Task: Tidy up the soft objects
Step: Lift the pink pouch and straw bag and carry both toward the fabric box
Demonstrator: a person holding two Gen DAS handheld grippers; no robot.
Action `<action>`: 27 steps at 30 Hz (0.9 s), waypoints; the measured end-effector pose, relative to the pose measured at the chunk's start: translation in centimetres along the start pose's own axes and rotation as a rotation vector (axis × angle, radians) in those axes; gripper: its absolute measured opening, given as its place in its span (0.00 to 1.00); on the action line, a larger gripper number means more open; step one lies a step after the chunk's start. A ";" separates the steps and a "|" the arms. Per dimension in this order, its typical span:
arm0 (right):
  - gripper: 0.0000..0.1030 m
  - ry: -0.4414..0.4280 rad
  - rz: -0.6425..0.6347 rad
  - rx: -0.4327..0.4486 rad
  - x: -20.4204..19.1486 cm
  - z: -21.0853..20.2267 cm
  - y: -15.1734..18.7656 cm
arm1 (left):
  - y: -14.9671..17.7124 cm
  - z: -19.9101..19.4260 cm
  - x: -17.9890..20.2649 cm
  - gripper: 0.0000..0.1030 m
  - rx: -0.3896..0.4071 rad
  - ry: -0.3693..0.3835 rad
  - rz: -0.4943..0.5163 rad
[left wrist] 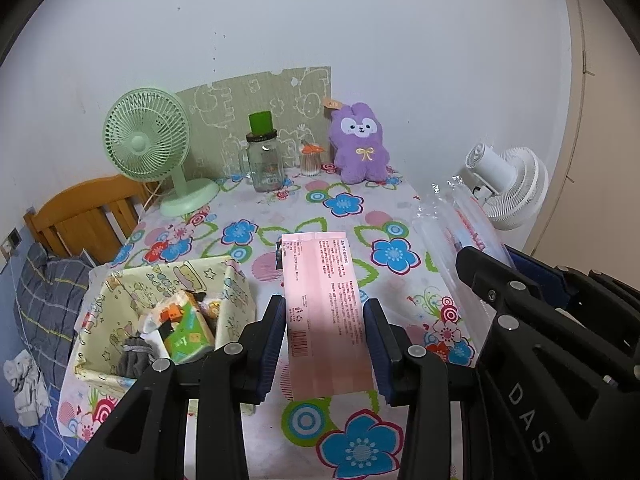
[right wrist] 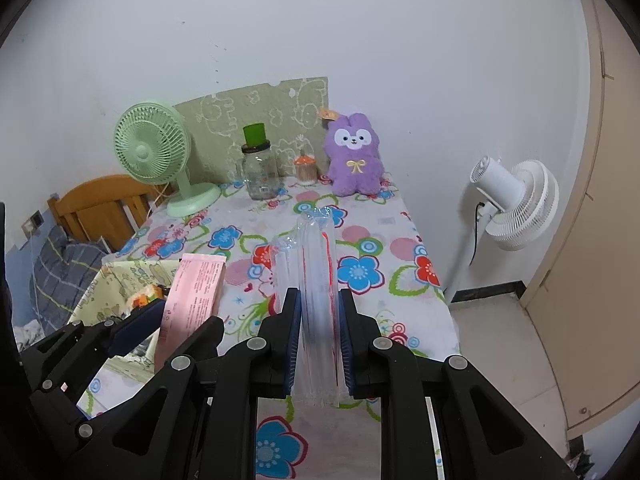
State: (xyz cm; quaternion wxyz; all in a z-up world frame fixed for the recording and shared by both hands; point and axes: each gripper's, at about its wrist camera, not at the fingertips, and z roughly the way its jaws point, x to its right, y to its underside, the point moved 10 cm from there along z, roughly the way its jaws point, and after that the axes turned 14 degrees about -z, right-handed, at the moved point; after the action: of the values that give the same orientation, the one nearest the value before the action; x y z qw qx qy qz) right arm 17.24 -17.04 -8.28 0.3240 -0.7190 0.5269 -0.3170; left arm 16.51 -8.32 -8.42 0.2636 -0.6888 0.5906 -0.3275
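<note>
The table (left wrist: 352, 216), under a flowered cloth, is standing against the wall beside a bed (left wrist: 44, 280), and it is carrying everything in play. Along its back edge a green fan (left wrist: 150, 140), a glass jar (left wrist: 266, 160) and a purple plush (left wrist: 360, 144) are sitting upright against a patterned board, well apart from the work in front, likely parked there out of the way. At the near left corner an open fabric box (left wrist: 236, 292) is holding small packets and a grey sock; judging by the task, it is serving as the bin for the soft things, placed within easy reach of both hands. A white fan (right wrist: 516, 204) is standing on the floor off the table's right edge. The left tool (left wrist: 324, 340) is gripping a flat pink pack (left wrist: 324, 292) by its long sides, its pads pressing both edges, so the pack is lying level above the cloth, just right of the box; holding it edge-on like this probably keeps the limp pouch from folding. The right tool (right wrist: 320, 344) is clamped tight on a clear plastic sleeve (right wrist: 316, 264) with red print, squeezing it thin between the pads, the free end sticking forward over the table. Both packs are off the table and neither is in the box yet, so the sorting looks partly done, with the pink pack the nearer to going in.
</note>
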 end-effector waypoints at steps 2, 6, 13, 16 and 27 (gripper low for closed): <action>0.21 -0.002 -0.005 0.003 -0.4 -0.1 -0.2 | 0.0 -0.3 -0.3 0.39 0.002 0.004 -0.002; 0.21 -0.004 -0.015 0.011 -1.4 -0.4 -0.7 | -0.4 -0.6 -1.2 0.39 0.013 0.004 -0.002; 0.21 -0.016 -0.035 0.017 -3.4 -0.2 -1.7 | -0.9 -0.7 -3.0 0.39 0.021 -0.003 -0.013; 0.21 -0.023 -0.042 0.018 -4.3 0.2 -2.0 | -1.2 -0.7 -4.0 0.39 0.024 -0.009 -0.015; 0.21 -0.069 -0.074 0.016 -8.3 1.4 -3.4 | -2.2 -0.2 -8.0 0.39 0.039 -0.041 -0.037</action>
State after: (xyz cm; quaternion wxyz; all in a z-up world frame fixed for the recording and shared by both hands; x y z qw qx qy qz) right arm 18.22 -8.07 -7.31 0.3359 -0.7459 0.4859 -0.3078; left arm 17.09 -0.09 -7.78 0.2829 -0.7008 0.5659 -0.3296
